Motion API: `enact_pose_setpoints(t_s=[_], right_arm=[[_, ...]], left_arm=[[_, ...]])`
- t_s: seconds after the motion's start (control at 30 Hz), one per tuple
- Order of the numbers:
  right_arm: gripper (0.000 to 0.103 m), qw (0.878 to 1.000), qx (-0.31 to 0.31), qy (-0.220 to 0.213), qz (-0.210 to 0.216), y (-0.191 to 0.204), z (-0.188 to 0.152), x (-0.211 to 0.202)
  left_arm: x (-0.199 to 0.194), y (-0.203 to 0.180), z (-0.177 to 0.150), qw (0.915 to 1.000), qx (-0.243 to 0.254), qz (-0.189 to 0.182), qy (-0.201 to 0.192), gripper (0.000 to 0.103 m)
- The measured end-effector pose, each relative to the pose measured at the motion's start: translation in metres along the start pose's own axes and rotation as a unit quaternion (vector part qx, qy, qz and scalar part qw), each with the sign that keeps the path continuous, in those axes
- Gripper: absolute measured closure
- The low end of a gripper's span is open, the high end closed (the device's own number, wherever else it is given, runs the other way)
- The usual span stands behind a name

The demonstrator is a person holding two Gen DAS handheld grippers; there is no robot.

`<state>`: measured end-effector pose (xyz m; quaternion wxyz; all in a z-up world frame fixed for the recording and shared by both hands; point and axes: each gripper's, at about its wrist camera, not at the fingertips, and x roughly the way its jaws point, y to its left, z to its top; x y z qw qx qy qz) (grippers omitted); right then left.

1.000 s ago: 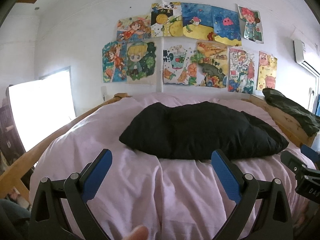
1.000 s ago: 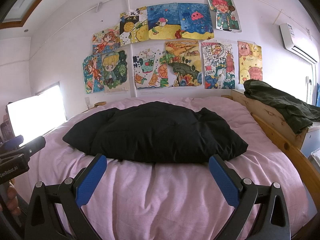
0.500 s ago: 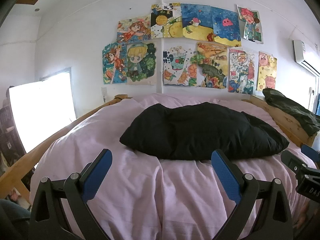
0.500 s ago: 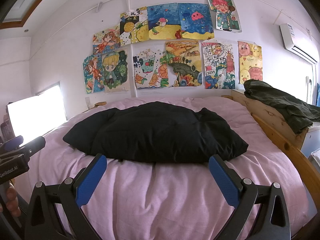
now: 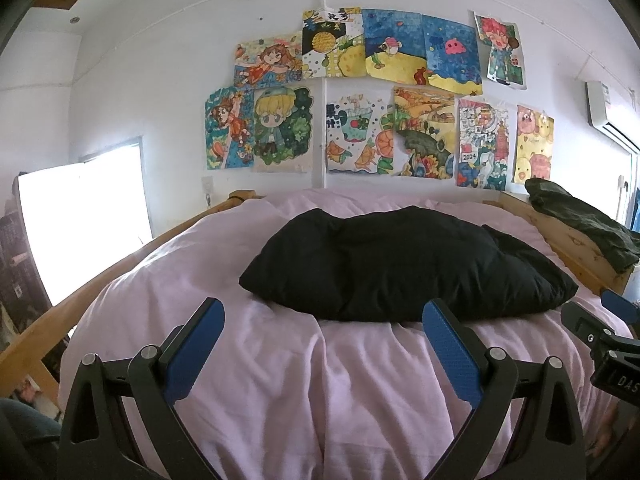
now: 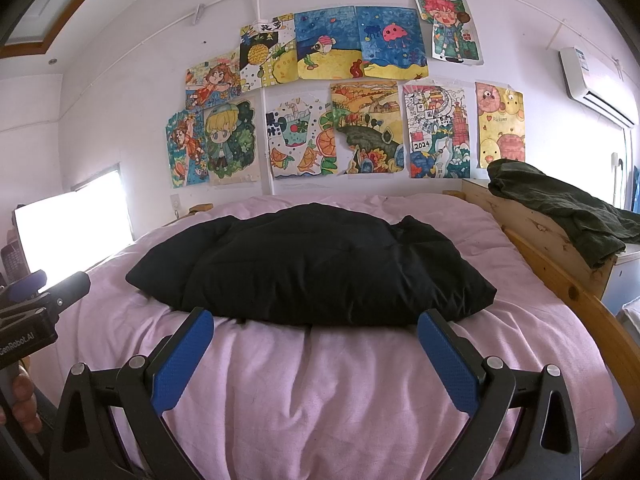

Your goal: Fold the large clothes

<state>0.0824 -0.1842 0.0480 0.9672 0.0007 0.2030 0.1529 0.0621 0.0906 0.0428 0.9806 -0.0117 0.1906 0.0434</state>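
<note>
Big black puffy coat (image 5: 400, 264) lying in the middle of the pink bed (image 5: 280, 380), lumped into 1 thick pad. Left gripper (image 5: 323, 312) just in front of the coat's near edge, fingers spread wide, holding nothing. Right gripper (image 6: 316, 322) also just in front of the coat, fingers wide too, empty. Neither one touching the coat.

Hard to tell which of 2 stages: could be a coat folded up and set down, or a coat bunched up and waiting to be laid flat. No sleeves or zip to see, so no sure call.

Good care for either: hold both grippers level and wide near the coat. Look well at the coat's edges before any touch. Probably squashy and slippy cloth, so push deep for any pinch and take a fat bit. Mind the green clothes (image 6: 560, 208) on the wood to the right of the coat.
</note>
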Motion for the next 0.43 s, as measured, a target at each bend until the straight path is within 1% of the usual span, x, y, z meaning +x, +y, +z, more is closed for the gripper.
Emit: enact_pose_setpoints(t_s=[0.43], right_arm=[[0.0,1.0,0.0,0.0,0.0,0.0003,0.0003,0.0]], left_arm=[[0.0002,0.0036,0.0033,1.0,0.005,0.001,0.002,0.005]])
